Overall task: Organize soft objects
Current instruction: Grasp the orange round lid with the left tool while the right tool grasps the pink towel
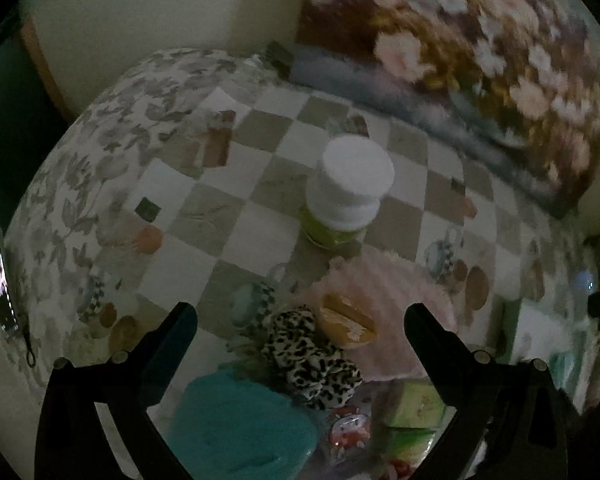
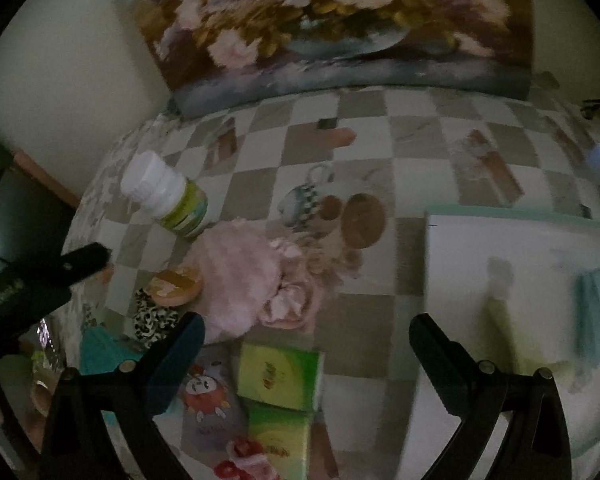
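Both grippers hang spread wide with nothing in them: left gripper (image 1: 300, 320) over the pile, right gripper (image 2: 306, 332) over the checkered tabletop (image 2: 364, 320). Nearest sit a teal cloth (image 1: 236, 424) and green tissue packs (image 2: 280, 376). A bit farther, a leopard-print scrunchie (image 1: 312, 360) touches the pink fluffy thing (image 2: 236, 276). On the right there's a white bin (image 2: 520, 280), and farthest is a white-capped bottle (image 1: 346, 188).

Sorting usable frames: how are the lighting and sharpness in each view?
Left wrist: dim, fisheye-curved; floral painting smeared by motion blur, white-capped bottle soft. Right wrist: equally dim; white bin on the right blurred, pink fluffy item clearer.
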{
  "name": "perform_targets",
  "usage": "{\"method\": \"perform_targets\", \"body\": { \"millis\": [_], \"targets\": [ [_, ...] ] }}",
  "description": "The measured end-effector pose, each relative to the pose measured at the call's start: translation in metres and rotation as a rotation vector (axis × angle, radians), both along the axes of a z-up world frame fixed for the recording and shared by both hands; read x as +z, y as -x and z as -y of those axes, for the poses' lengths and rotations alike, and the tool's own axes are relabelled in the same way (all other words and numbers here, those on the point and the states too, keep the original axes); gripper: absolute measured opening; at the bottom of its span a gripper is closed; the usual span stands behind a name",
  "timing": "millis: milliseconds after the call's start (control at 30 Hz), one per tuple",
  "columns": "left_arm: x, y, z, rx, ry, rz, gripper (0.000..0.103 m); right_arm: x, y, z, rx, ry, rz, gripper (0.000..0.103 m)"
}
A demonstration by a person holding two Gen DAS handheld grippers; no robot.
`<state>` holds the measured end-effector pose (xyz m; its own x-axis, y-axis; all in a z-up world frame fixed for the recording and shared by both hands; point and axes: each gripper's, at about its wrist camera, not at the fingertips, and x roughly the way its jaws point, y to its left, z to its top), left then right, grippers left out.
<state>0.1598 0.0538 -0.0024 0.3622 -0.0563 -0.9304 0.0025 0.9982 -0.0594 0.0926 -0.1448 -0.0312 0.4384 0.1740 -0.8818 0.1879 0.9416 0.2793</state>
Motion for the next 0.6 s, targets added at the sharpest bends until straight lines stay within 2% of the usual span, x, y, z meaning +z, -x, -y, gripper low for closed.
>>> {"method": "perform_targets", "body": {
  "millis": [167,233,367,433,600],
  "targets": [
    [-0.015,-0.009,0.017,-0.024,0.000,-0.036,0.102,-0.019,-0.013,-0.010,0.034,-0.031,-0.017,0.101],
    [-0.020,-0.013,0.020,-0.030,-0.017,-0.046,0.101,-0.025,-0.017,-0.013,0.046,-0.039,-0.024,0.095],
    [-0.031,-0.021,0.021,-0.040,-0.023,-0.081,0.083,-0.031,-0.024,-0.020,0.070,-0.047,-0.018,0.086],
    [-0.034,-0.023,0.022,-0.051,-0.015,-0.093,0.083,-0.032,-0.028,-0.024,0.084,-0.058,-0.007,0.081],
    [-0.039,-0.023,0.027,-0.092,-0.021,-0.106,0.083,-0.035,-0.033,-0.022,0.099,-0.033,-0.008,0.076]
  ]
}}
